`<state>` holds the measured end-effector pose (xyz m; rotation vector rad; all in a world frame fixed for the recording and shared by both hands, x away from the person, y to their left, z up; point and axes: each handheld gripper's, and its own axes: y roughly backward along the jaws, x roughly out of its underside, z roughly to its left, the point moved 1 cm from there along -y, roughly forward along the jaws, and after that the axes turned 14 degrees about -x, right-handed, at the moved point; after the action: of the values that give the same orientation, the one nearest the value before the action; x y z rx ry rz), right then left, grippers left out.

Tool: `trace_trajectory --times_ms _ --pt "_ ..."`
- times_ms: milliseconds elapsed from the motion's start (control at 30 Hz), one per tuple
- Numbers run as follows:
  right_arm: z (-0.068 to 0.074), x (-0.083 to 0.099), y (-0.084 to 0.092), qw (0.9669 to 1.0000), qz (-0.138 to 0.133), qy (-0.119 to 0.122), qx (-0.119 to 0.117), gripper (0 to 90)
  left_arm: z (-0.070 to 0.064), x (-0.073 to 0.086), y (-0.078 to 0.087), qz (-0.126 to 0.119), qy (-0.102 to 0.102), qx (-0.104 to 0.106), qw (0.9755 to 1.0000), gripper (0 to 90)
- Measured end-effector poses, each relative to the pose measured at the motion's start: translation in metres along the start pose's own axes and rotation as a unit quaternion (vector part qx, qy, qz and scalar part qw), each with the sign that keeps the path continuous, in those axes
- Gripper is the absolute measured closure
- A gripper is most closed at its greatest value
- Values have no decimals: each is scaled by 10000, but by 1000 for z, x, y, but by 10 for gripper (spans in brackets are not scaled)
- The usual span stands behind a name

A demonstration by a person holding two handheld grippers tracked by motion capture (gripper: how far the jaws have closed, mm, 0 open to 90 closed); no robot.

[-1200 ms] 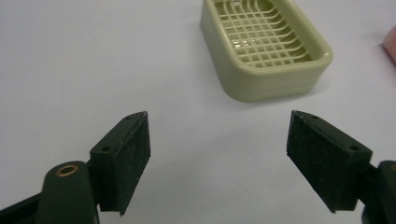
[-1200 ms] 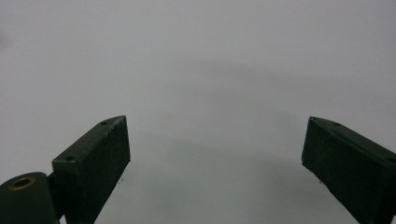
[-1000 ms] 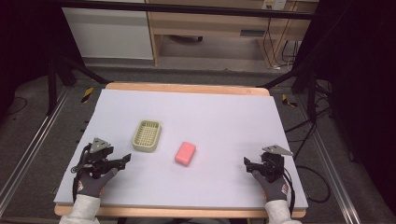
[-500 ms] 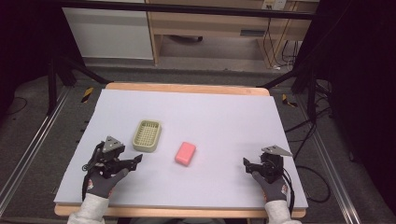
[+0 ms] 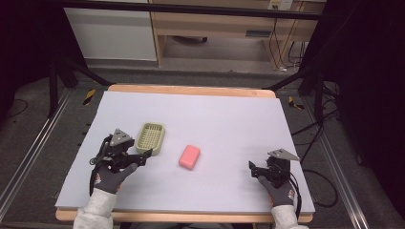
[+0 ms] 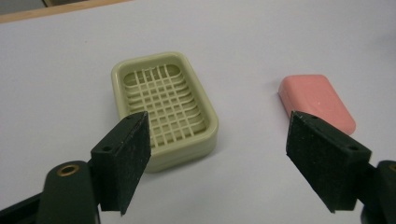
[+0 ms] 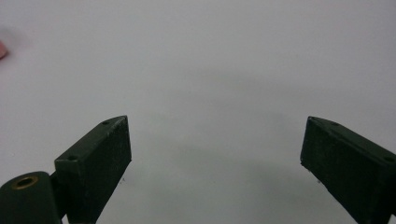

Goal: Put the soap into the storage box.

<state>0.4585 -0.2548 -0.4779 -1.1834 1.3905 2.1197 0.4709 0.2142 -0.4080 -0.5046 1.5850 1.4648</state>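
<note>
A pale green slatted soap dish (image 5: pixel 150 138) lies left of centre on the white table, with nothing in it. A pink bar of soap (image 5: pixel 189 156) lies to its right, apart from it. My left gripper (image 5: pixel 144 158) is open, just in front of the dish's near end. In the left gripper view the dish (image 6: pixel 166 105) sits ahead of the left jaw, the soap (image 6: pixel 317 100) lies beyond the right jaw, and the gripper (image 6: pixel 218 128) holds nothing. My right gripper (image 5: pixel 251 169) rests open near the table's front right. In its own view the right gripper (image 7: pixel 215 135) is over bare table.
The white table top (image 5: pixel 229 119) has a wooden edge (image 5: pixel 191 89) at the far side. Black frame legs (image 5: pixel 52 81) and cables (image 5: pixel 310 176) stand off the table to the left and right. A sliver of the pink soap (image 7: pixel 2 49) shows in the right gripper view.
My left gripper has moved right and forward, up to the near end of the soap dish. The right gripper, dish and soap have stayed put.
</note>
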Motion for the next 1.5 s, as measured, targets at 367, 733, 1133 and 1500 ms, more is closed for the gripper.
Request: trace_trajectory --times_ms 367,733,1133,1500 --pt "-1 0 -2 10000 62 15 0 89 -14 -20 -5 -84 -34 175 9998 219" --pt "-2 0 -2 9999 98 -39 44 88 -31 -21 -17 83 -238 282 9993 219" --pt "-2 0 -1 9999 114 -39 60 88 -44 -27 -24 140 -329 381 9986 218" --pt "-2 0 -1 9999 115 -64 66 87 -59 -33 -31 240 -513 436 9974 216"
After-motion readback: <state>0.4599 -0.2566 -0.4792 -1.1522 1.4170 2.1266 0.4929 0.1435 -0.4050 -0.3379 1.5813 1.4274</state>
